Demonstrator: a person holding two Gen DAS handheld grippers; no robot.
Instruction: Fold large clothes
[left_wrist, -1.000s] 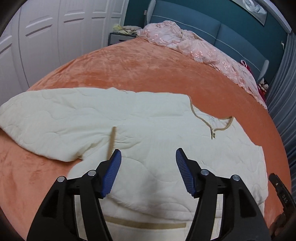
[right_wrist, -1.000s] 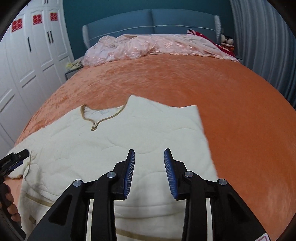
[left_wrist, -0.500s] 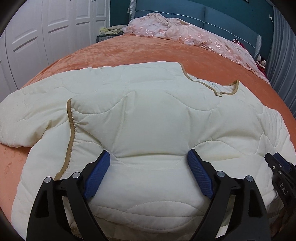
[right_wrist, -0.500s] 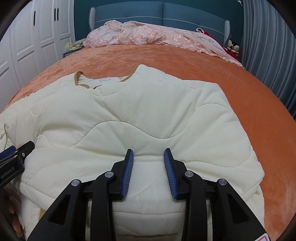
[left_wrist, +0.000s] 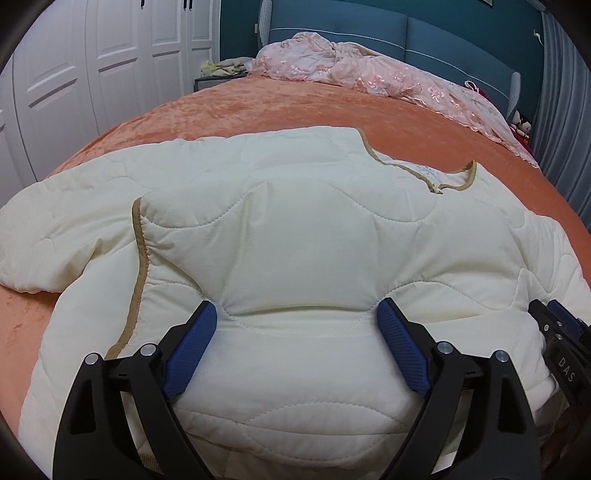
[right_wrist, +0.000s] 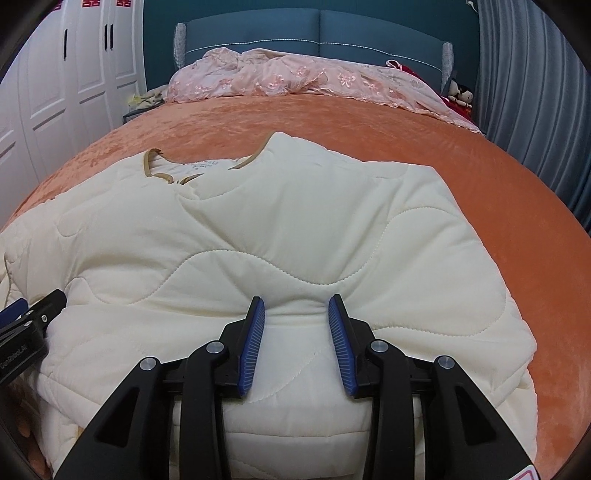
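A large cream quilted jacket (left_wrist: 295, 236) with tan trim lies on the orange bed, its collar at the far side; it also shows in the right wrist view (right_wrist: 295, 229). My left gripper (left_wrist: 297, 314) is wide open with a thick fold of the jacket's near edge bulging between its blue pads. My right gripper (right_wrist: 297, 306) is partly closed around a fold of the same edge, the fabric puckered between the pads. Each gripper shows at the edge of the other's view: the right one (left_wrist: 557, 332) and the left one (right_wrist: 29, 317).
The orange bedspread (right_wrist: 369, 122) surrounds the jacket. A pink blanket (right_wrist: 295, 77) lies bunched at the blue headboard. White wardrobe doors (left_wrist: 92, 66) stand on the left, grey curtains (right_wrist: 535, 92) on the right. A nightstand with items (left_wrist: 218, 72) stands by the bed.
Both grippers dropped from above the jacket down onto its near edge and pushed into it. The fabric now bulges up between the pads of each.
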